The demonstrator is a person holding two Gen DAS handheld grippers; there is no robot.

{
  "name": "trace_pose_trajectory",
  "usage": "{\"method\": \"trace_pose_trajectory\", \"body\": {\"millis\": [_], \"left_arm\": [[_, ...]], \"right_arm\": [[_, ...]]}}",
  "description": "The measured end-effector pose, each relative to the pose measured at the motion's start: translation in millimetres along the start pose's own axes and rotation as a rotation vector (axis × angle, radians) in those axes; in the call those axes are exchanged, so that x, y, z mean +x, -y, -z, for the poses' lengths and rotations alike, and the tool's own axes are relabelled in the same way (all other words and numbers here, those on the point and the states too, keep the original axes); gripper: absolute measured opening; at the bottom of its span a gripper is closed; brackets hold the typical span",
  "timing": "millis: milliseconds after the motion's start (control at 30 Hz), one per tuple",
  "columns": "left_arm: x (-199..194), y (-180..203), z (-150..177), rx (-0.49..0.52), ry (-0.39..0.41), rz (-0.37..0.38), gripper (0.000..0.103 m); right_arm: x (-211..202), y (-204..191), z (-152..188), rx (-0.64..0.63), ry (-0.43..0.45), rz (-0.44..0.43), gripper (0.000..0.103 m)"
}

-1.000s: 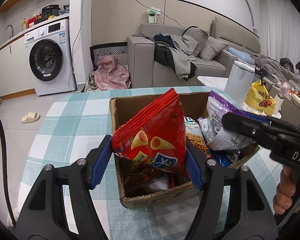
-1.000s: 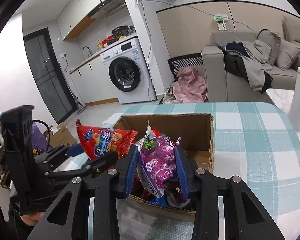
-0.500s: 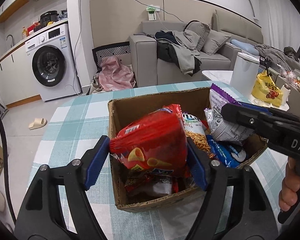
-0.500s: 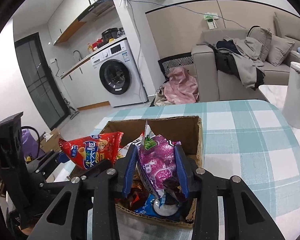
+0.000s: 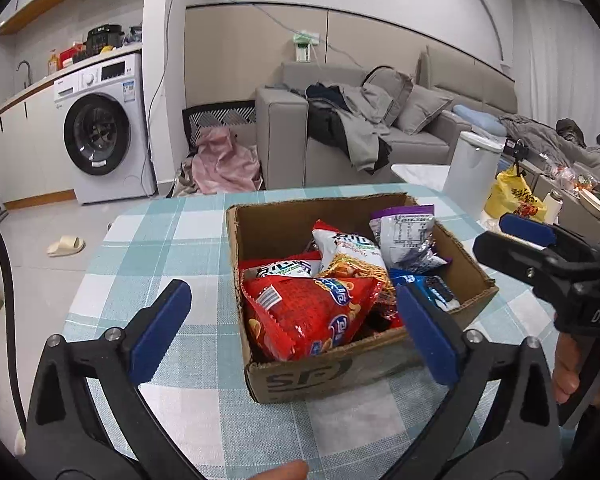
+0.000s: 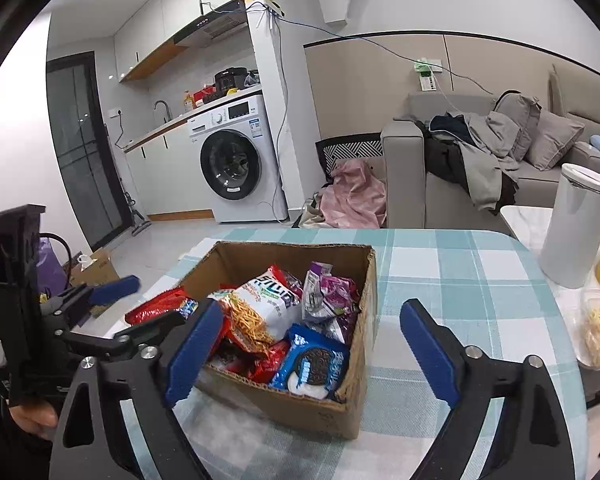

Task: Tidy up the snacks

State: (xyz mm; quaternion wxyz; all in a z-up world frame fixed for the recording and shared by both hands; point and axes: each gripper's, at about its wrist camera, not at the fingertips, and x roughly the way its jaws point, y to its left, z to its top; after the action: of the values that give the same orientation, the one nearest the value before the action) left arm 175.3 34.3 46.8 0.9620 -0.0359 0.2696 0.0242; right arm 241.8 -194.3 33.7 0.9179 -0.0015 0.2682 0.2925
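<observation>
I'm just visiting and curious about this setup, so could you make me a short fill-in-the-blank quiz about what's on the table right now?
1. The snack packets sit inside a brown ____ box.
2. The crinkly red chip bag lies at the box's near end, held by ____ tool.
3. The tablecloth is checked white and ____.
4. The blue packet of dark sandwich cookies lies ____ the box.

Missing words: cardboard; neither; teal; inside

Both claws have let go, jaws opening: the left claw [image 5: 290, 330] dropped its red chip bag [image 5: 312, 316], the right claw [image 6: 312, 354] its purple packet [image 6: 330, 294] (both now in the cardboard box [image 5: 340, 372]).
</observation>
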Motion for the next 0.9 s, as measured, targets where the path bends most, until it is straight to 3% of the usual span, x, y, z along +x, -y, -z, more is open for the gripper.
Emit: {"method": "trace_pose_trajectory", "body": {"millis": [133,300,600,900], "left_arm": [[-15.4,-1.5,5.1,-0.008,0.025,0.008,0.103],[-31.9,-9.2,11.8,-0.054,0.05,0.039,0.103],[-56.9,-18.9,26.3,-0.069,0.09,0.019,0.103],[-60.3,-20.0,52.5,-0.042,0.112,-0.008,0.103]], "right_arm": [[-7.1,-0.3,8.7,-0.003,0.002,-0.013,0.103],[-14.4,-4.8,20.7,-0.028,0.012,-0.04,0.103],[-35.3,-11.5,42.2,-0.054,0.077,-0.09,0.103],[-36.7,-18.5,62.5,-0.095,0.076,-0.103,0.103]]}}
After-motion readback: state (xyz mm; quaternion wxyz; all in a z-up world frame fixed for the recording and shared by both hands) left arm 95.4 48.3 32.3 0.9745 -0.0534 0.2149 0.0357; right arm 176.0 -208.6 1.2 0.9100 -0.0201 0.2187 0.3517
